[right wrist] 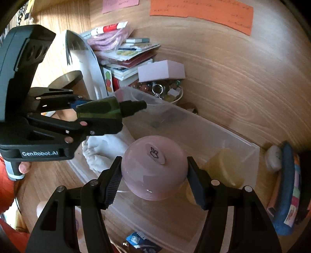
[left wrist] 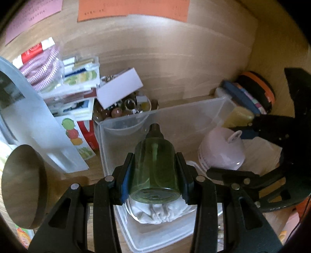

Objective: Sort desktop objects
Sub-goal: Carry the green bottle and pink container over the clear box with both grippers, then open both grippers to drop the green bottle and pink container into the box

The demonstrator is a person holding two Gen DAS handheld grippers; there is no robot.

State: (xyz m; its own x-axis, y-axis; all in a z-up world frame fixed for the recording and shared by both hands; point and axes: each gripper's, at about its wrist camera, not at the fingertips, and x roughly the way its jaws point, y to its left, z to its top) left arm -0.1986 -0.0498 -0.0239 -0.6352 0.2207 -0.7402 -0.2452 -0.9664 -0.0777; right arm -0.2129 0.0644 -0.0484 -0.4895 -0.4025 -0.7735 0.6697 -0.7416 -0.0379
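Observation:
My left gripper [left wrist: 154, 175] is shut on a green glass spray bottle [left wrist: 154, 167], its black nozzle pointing away over a clear plastic bin [left wrist: 186, 114]. The right wrist view shows the same bottle [right wrist: 101, 109] and left gripper [right wrist: 93, 114] from the side. My right gripper [right wrist: 154, 177] is shut on a round pink jar [right wrist: 155, 169] with a small tab on its lid, held above the bin [right wrist: 223, 136]. That jar [left wrist: 221, 151] and the right gripper [left wrist: 239, 148] show at the right of the left wrist view. A white cloth [left wrist: 161, 212] and a yellow block [right wrist: 223, 169] lie in the bin.
A bowl of beads and rings [right wrist: 163, 89] with a white box [right wrist: 161, 71] on it stands behind the bin. Books and packets [left wrist: 77, 83] are stacked to the left by a round mirror [left wrist: 21, 111]. A blue-edged pouch [right wrist: 285, 186] lies at right. Orange paper [right wrist: 202, 9] lies on the wooden desk.

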